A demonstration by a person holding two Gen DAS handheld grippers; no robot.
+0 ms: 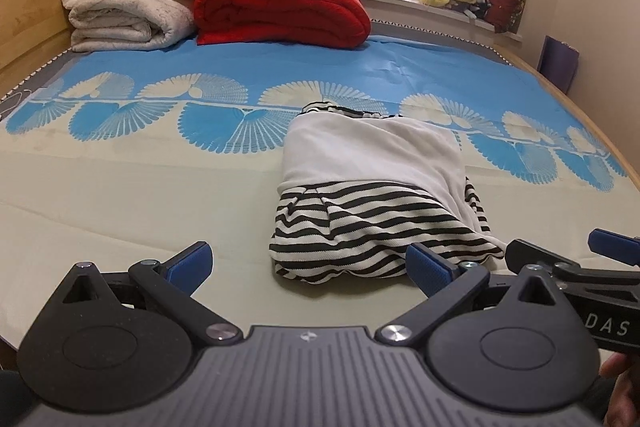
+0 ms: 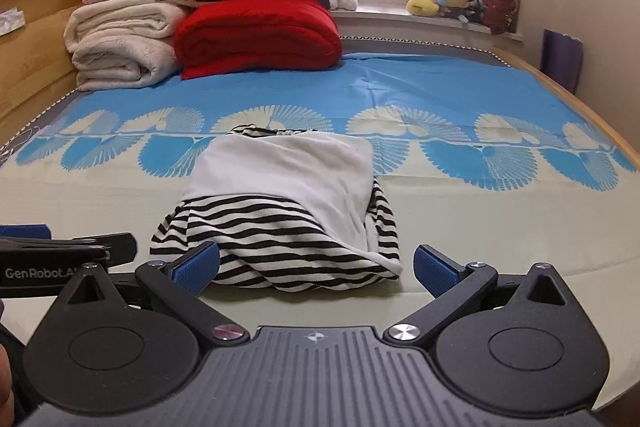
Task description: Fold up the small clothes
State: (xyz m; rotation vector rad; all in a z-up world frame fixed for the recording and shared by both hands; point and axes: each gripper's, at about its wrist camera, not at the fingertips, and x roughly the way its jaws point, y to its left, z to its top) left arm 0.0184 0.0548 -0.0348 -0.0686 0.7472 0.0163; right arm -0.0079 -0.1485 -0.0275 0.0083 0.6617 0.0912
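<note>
1. Striped garment (image 1: 372, 223) lies folded narrow on the bed sheet (image 1: 120, 187), white panel on top, hem nearest.
2. Left gripper (image 1: 308, 265) — jaws apart, holding nothing, low at the hem.
3. Right gripper (image 2: 316, 267) — likewise spread and empty, side by side with it; likely poised to pinch both hem corners.

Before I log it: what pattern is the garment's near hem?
Black-and-white stripes, clearest in the right wrist view.
</note>
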